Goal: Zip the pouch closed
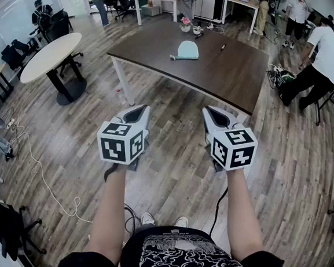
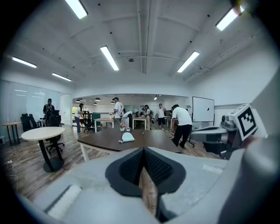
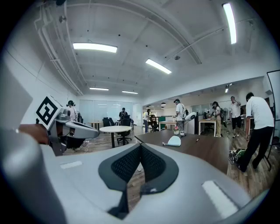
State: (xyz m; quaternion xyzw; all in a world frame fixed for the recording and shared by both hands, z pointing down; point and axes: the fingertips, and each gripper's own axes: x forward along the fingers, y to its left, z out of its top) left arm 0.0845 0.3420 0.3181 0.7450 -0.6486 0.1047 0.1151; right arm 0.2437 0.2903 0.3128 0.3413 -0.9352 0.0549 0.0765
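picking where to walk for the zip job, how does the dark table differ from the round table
The dark table has a dark brown, straight-edged top; the round table's is pale and circular. The dark table stands on white corner legs, the round table on one dark pedestal. The light blue pouch lies on the dark table, not the round table. Both stand on the wood floor.

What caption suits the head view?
Left gripper and right gripper, shut and empty, face a dark table bearing a pale-blue pouch.
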